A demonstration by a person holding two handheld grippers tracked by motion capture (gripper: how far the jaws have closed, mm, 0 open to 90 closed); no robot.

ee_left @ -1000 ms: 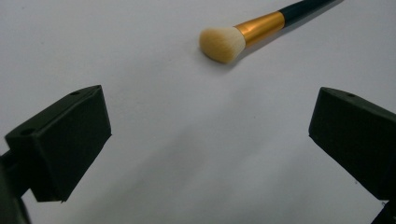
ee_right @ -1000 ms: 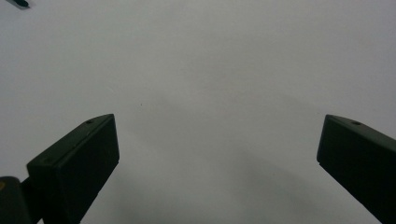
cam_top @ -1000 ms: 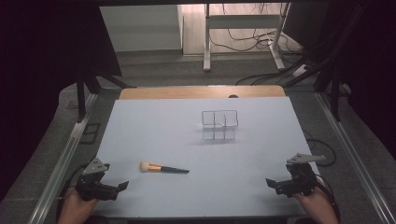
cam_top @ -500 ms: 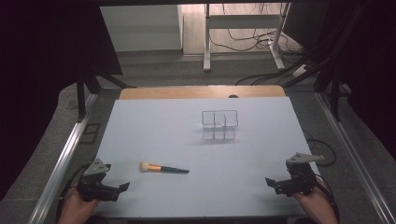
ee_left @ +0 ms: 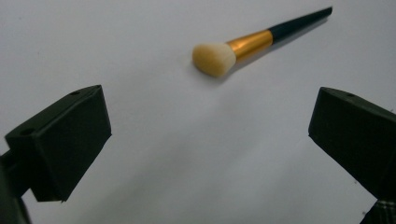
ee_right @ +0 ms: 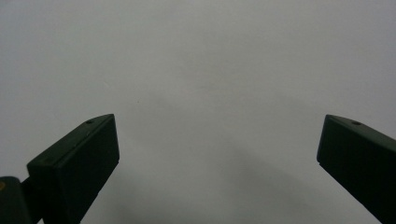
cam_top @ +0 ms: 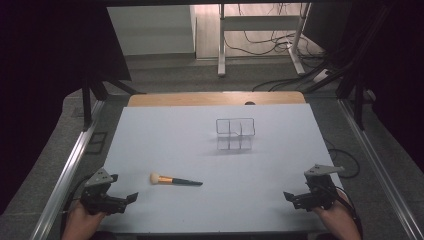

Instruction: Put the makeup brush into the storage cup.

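The makeup brush (cam_top: 175,180) lies flat on the pale table (cam_top: 200,140), near its front edge and left of centre. In the high view we see its cream bristle head pointing left and its dark handle pointing right. A gold ferrule joins the two.

The left gripper (cam_top: 131,198) rests at the table's front left corner, held in the person's left hand (cam_top: 82,222). Its jaws stand released and wide apart, with nothing between them. The brush lies near this gripper, apart from it, just to its right.

The left gripper view gives us detail that the high view lacks. There the brush (ee_left: 252,44) lies beyond the jaw tips, head nearer and handle running away up and right. We also see the soft rounded shape of the bristles there.

The right gripper (cam_top: 290,197) sits at the front right corner, held in the right hand (cam_top: 337,220). Its jaws are likewise released and empty. In the right gripper view we see bare table surface (ee_right: 196,70) between them.

The high view alone shows us a clear compartmented organizer (cam_top: 235,134). It stands upright toward the back of the table, well apart from both grippers and the brush.
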